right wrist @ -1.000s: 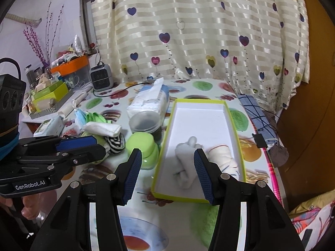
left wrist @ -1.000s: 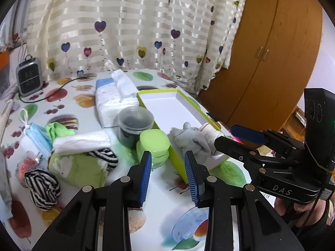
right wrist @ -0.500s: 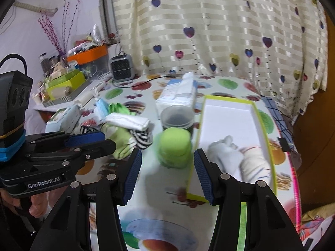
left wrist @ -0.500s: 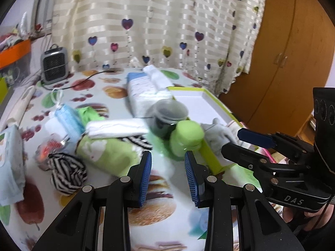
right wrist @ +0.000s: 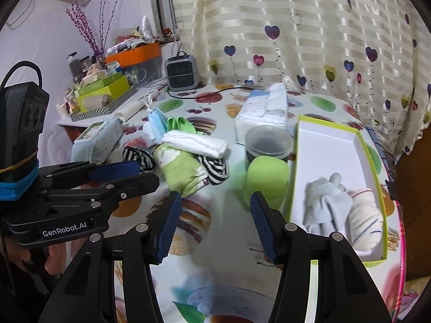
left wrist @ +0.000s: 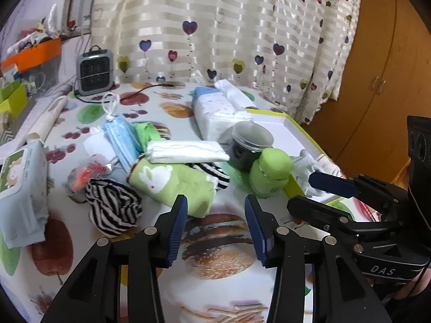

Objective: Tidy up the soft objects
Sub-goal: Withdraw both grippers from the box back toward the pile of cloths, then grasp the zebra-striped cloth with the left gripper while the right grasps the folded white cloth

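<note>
Hovering with jaws parted and empty: left gripper [left wrist: 215, 223] and right gripper [right wrist: 212, 220], both above bare tablecloth [right wrist: 194, 231]. Just beyond: one green rabbit-print roll [left wrist: 175, 185], two striped bundles [left wrist: 113, 210] [right wrist: 214, 169], one white folded cloth [left wrist: 186, 152] on top. In the yellow-rimmed box [right wrist: 374, 161], near end: two rolled items, grey [right wrist: 326, 202] and cream [right wrist: 366, 215]; far end open. Legible: "GenRobot.AI", "DAS".
</note>
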Available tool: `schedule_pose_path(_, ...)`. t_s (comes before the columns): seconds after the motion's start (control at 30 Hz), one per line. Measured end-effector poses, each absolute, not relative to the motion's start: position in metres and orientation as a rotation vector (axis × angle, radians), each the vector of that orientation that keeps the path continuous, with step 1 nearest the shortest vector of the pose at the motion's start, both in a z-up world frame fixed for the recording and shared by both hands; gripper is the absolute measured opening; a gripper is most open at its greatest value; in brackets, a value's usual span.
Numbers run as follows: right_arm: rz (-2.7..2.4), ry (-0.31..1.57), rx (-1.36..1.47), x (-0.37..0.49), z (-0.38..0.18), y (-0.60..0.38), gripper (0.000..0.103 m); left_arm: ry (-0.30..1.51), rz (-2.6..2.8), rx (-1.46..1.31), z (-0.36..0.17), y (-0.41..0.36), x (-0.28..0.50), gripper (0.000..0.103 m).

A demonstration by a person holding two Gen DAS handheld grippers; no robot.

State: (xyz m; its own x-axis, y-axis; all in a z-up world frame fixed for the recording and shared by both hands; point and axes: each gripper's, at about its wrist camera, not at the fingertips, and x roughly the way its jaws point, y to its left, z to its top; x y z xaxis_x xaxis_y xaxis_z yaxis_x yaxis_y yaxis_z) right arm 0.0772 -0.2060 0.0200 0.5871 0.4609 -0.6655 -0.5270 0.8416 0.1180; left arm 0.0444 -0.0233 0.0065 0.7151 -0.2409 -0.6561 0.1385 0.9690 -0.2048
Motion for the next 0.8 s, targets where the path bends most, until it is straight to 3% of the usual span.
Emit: schedule_pose_path(0.8,0.662,0.752,-0.128,0.073,0.013,-0.173,0.058,0.732,-0.109,-0.202,-0.005,0.025,0.031,0.046)
